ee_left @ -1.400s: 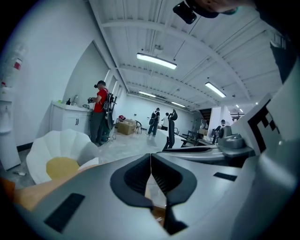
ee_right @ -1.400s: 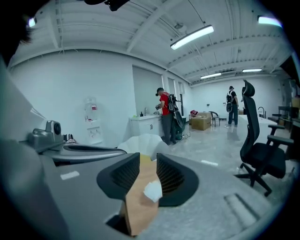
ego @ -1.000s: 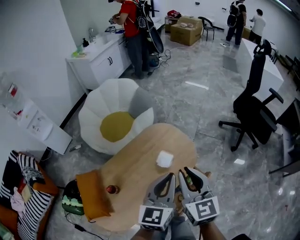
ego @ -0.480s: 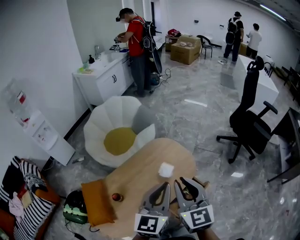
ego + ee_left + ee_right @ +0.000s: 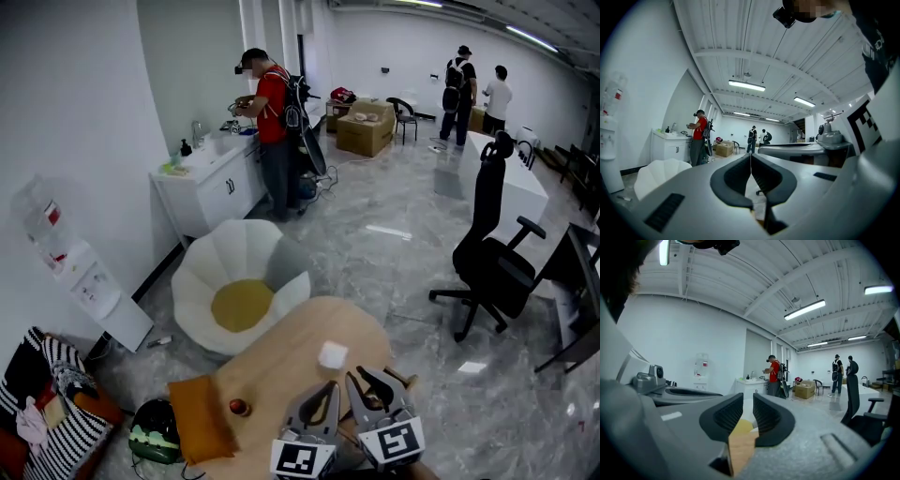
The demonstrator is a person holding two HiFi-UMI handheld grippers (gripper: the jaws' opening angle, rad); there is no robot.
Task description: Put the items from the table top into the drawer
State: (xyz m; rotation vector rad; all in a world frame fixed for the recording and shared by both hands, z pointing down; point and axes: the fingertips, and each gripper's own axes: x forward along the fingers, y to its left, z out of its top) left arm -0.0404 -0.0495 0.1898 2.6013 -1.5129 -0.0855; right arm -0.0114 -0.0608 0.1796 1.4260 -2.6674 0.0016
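Left gripper (image 5: 750, 157): fingers pressed together, nothing between them.
Right gripper (image 5: 748, 401): fingers a narrow gap apart, empty (only the wooden top shows through the gap).
Both are held level and side by side over the near edge of the surface (image 5: 281, 370). They are probably being carried clear of the items rather than set for a grasp.
White item (image 5: 332, 355): on the surface, just ahead of the fingers.
Small red round item (image 5: 238, 407): on the surface, left of the left fingers, beside an orange cushion (image 5: 199, 420).
Drawer: none in view; both items lie on top, not stowed.
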